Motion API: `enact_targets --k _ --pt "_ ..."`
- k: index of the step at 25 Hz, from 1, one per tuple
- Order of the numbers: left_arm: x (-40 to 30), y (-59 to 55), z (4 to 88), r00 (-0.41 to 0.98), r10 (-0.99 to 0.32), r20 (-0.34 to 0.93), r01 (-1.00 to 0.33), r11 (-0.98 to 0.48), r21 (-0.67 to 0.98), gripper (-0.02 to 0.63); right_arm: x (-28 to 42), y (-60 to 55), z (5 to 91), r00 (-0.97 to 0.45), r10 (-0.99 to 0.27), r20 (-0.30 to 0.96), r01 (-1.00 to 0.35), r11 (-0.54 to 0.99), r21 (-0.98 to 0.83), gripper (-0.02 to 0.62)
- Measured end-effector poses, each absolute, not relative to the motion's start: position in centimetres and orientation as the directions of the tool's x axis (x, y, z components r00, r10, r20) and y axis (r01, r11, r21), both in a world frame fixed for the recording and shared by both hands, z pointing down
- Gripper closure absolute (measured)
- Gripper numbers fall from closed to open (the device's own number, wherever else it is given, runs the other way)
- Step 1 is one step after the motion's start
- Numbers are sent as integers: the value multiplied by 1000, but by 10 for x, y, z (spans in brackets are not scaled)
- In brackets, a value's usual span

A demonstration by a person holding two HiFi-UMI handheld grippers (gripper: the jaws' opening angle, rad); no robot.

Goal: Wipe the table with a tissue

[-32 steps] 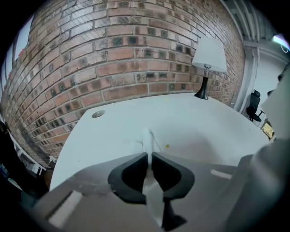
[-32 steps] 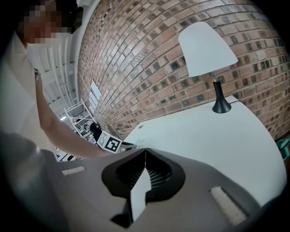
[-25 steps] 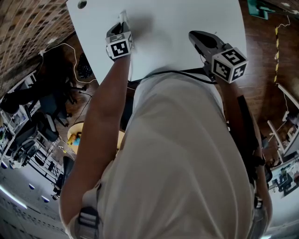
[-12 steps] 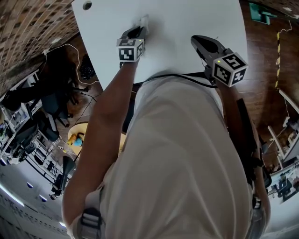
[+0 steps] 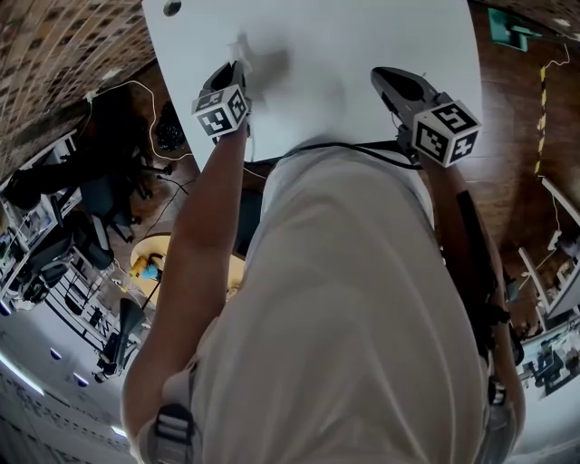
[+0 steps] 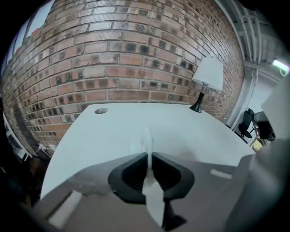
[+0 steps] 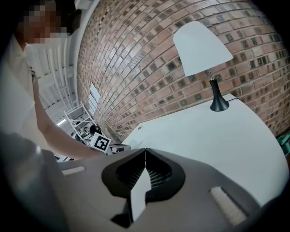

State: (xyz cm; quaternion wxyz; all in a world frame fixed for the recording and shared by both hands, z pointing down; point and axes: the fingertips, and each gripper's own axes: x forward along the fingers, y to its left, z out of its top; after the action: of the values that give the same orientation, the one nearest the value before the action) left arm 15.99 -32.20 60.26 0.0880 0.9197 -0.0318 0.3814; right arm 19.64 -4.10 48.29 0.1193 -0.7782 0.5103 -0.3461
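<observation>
A small white tissue [image 5: 243,47] is pinched upright in my left gripper [image 5: 237,65], near the left edge of the white table [image 5: 362,36]. In the left gripper view the jaws [image 6: 148,155] are closed on the thin tissue [image 6: 147,141], and its free end sticks out past the tips onto the table [image 6: 113,131]. My right gripper [image 5: 379,71] hovers over the near right part of the table. Its jaws [image 7: 145,150] are shut with nothing between them. The right gripper view also catches the left gripper's marker cube [image 7: 101,143] at the left.
A lamp with a white shade [image 7: 204,50] and a black foot stands at the table's far corner by the brick wall [image 6: 136,59]. A round cable hole [image 5: 171,8] sits at the far left corner. Cables and chairs lie on the floor [image 5: 136,136] to the left.
My left gripper swept the tissue to the right across the table, then came back to the left and a little nearer. The right gripper stayed where it was.
</observation>
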Motion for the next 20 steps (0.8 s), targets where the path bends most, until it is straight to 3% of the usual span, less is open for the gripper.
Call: enact_targets --k 5,13,20 --pt "176 -286 619 664 81 744 -12 -993 119 571 194 -41 482 247 -876 415 -710 -455 -538 586" --pt "186 -271 624 646 -20 763 -29 -1000 -1 575 199 -17 481 284 -864 416 -687 -486 -540 586" --pt "208 -221 626 645 33 763 58 -998 -7 574 204 -6 484 297 -858 420 -673 -500 -545 586"
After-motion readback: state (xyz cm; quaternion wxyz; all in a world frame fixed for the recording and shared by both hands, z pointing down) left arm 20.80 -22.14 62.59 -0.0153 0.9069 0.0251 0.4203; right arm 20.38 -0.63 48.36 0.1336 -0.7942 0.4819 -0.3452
